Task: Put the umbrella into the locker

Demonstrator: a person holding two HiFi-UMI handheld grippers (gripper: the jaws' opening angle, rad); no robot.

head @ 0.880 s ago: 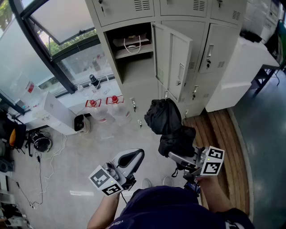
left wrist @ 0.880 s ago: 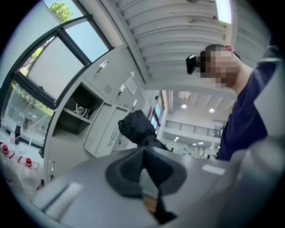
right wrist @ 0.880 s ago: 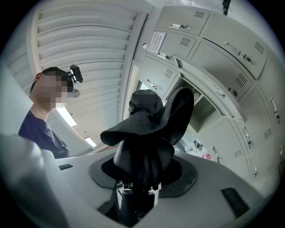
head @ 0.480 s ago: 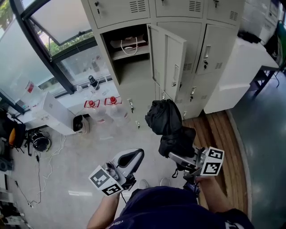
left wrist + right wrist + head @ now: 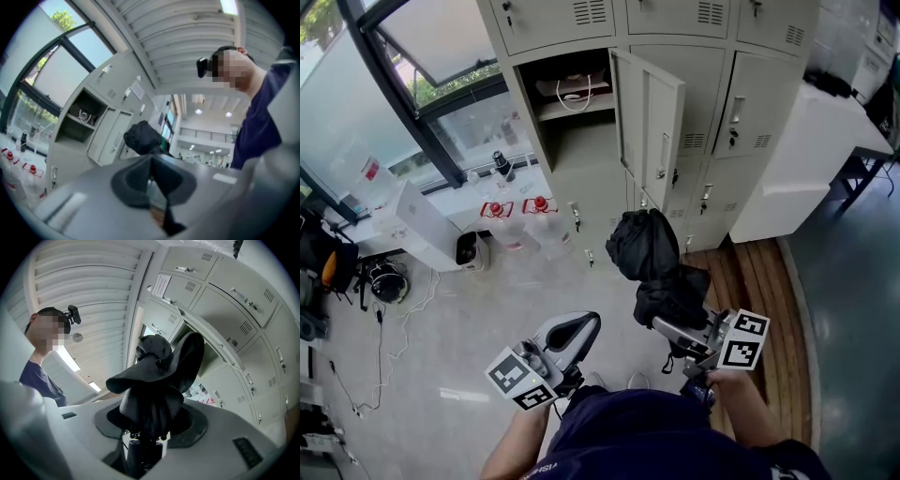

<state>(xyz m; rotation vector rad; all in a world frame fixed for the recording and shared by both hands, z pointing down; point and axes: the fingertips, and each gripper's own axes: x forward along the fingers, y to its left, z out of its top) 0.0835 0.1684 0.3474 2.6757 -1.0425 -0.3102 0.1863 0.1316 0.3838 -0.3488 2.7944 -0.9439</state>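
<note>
Gripping the folded black umbrella (image 5: 649, 255) by its stem with the right gripper (image 5: 145, 439), jaws part-way apart and pressed onto it. Holding it out roughly level in front of the lockers, outside the open locker (image 5: 581, 155), lower than its shelf and near the swung-out door (image 5: 652, 122). Carrying the left gripper (image 5: 151, 185) low at left, jaws seemingly together on nothing.

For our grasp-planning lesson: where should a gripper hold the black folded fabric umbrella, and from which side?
Grip the black folded fabric umbrella by its rigid dark handle, from the handle end, as the right gripper does. The canopy above is loose, bulging cloth, likely to slip.
</note>
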